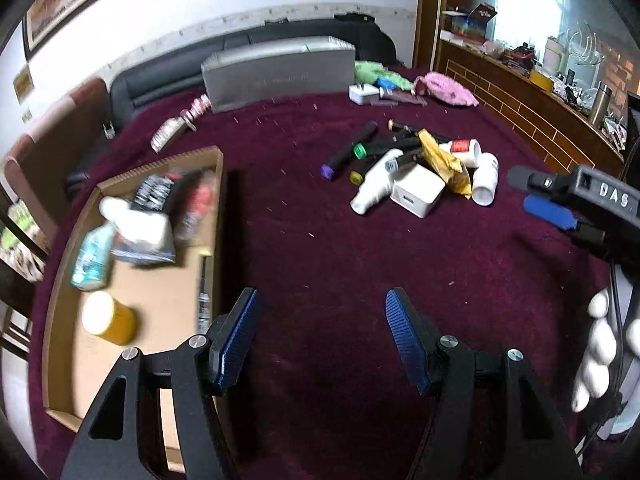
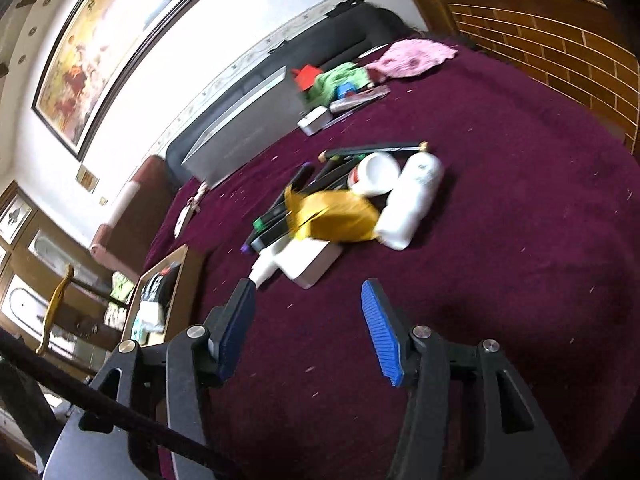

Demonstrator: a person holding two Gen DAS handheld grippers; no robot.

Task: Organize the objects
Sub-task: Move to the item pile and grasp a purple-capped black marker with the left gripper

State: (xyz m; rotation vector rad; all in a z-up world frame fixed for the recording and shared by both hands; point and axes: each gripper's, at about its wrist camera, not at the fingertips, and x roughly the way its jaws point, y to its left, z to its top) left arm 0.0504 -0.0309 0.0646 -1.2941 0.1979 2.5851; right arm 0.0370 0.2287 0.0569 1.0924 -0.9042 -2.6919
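Note:
A pile of loose objects lies on the maroon cloth: a white charger block point(image 1: 418, 194) point(image 2: 310, 266), white bottles point(image 1: 374, 188) point(image 2: 412, 204), a yellow packet point(image 1: 444, 162) point(image 2: 336, 216) and several dark markers point(image 1: 348, 150). A cardboard tray point(image 1: 216, 184) point(image 2: 182, 276) at the left holds a yellow jar point(image 1: 110, 318), packets and a pen. My left gripper point(image 1: 320, 308) is open and empty, just right of the tray's edge. My right gripper point(image 2: 308, 300) is open and empty, just short of the pile; it also shows at the right of the left wrist view point(image 1: 532, 192).
A grey case point(image 1: 280, 70) point(image 2: 240, 128) stands at the far side. Beyond the pile lie a pink cloth point(image 1: 446, 88) point(image 2: 408, 58), a green cloth point(image 1: 372, 72) and a white adapter point(image 1: 362, 94). A wooden cabinet point(image 1: 520, 100) borders the right. A small bottle point(image 1: 168, 134) lies behind the tray.

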